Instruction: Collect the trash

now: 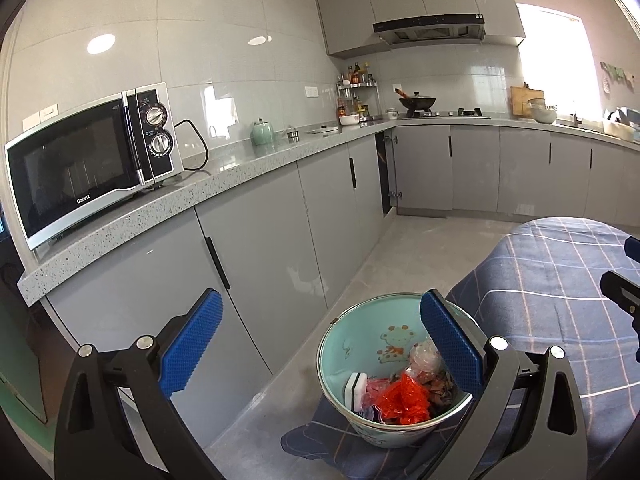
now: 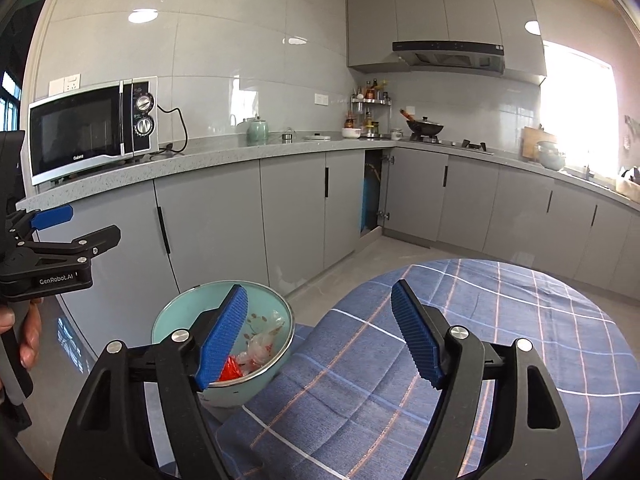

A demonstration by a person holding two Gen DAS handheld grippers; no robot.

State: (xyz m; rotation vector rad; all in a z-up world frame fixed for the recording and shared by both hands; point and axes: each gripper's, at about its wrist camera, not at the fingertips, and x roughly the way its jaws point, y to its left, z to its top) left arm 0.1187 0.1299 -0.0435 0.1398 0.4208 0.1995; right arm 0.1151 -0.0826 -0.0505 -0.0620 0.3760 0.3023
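Sitting at the edge of the table, the pale green bucket (image 1: 360,360) already holds the trash that can be seen — a crumpled red plastic bag (image 1: 402,398), a clear wrapper (image 1: 424,356), a white sponge with a dark stripe (image 1: 356,390) and some brownish scraps I cannot identify. The bucket stands on a fold of the blue checked tablecloth (image 2: 460,340) where the cloth hangs down towards the kitchen counter side, and it is upright. The left gripper (image 1: 320,344) hovers above and in front of the bucket with its blue pads spread as wide as they go; nothing is between them, and the right-hand pad merely overlaps the bucket's rim in the left wrist view. The right gripper (image 2: 320,332) hangs over the cloth just beside the bucket, jaws well apart and likewise empty. Across the rest of the tablecloth that shows in the right wrist view no litter is visible — so the collecting looks to me essentially finished, with both tools clear of the bucket. Whether trash lies on the floor (image 2: 400,256) beyond the table or out of view cannot be told. The microwave (image 2: 92,128) and counter (image 2: 240,152) behind are not involved.
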